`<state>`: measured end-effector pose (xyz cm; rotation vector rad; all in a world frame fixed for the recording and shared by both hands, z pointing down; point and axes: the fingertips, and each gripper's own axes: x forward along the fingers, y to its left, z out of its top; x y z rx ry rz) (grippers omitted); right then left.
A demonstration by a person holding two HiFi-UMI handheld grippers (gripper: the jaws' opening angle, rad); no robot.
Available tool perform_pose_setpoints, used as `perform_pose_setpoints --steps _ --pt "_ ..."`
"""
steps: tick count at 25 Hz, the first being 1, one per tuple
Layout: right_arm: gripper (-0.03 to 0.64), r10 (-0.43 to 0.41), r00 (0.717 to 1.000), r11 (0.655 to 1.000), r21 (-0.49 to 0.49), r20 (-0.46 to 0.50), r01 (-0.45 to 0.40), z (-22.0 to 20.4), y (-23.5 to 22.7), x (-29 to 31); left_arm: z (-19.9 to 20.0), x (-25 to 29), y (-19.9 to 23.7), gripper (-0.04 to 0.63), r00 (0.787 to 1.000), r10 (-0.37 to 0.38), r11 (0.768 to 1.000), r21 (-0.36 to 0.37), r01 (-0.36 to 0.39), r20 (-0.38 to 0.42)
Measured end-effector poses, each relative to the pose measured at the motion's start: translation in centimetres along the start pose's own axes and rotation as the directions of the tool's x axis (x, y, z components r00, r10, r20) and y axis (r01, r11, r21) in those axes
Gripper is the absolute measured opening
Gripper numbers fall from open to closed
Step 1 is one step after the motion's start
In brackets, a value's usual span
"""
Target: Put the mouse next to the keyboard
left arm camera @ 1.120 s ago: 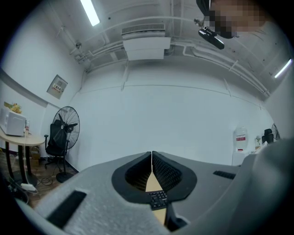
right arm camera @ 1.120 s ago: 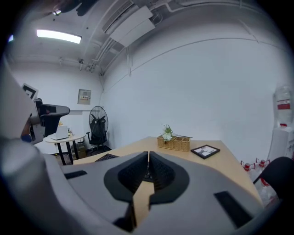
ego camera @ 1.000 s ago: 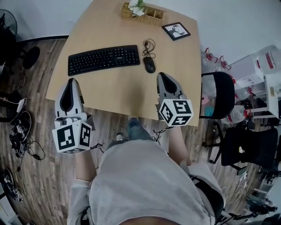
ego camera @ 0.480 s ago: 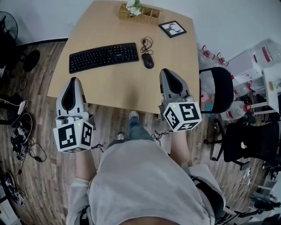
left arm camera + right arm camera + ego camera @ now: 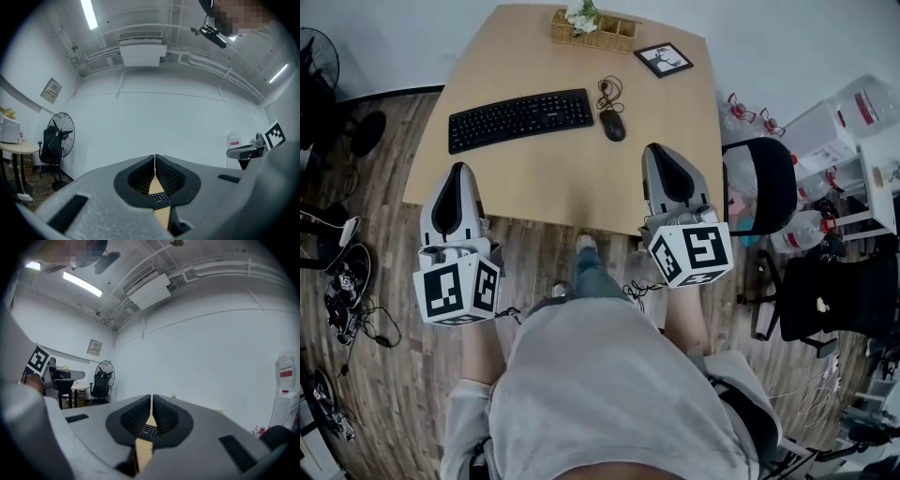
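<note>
A black mouse with a coiled cable lies on the wooden table, just right of the black keyboard. My left gripper hangs at the table's near left edge, jaws shut and empty. My right gripper hovers over the table's near right part, short of the mouse, jaws shut with nothing between them. In both gripper views the jaws meet along a thin line, and a sliver of keyboard shows beneath them.
A wicker basket with white flowers and a framed picture stand at the table's far edge. A black chair and shelves with bottles stand to the right. Cables lie on the wooden floor at the left, near a fan.
The right gripper has drifted slightly right and toward the table's near edge. The left gripper has barely moved. Mouse and keyboard lie where they were.
</note>
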<state>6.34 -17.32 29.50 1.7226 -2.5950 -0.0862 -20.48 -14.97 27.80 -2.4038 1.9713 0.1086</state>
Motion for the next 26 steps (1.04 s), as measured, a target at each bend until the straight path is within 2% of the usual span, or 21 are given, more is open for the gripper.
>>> perform_pose_setpoints --steps 10,26 --pt "0.017 -0.009 0.999 0.999 -0.035 0.032 0.010 1.5 1.0 -1.6 0.9 -1.1 -0.3 0.014 1.000 -0.007 1.000 -0.002 0.007 0.019" --pt "0.017 -0.002 0.999 1.000 -0.004 0.047 0.002 1.5 1.5 -2.3 0.2 -2.3 0.2 0.013 1.000 0.018 1.000 -0.013 -0.018 0.014"
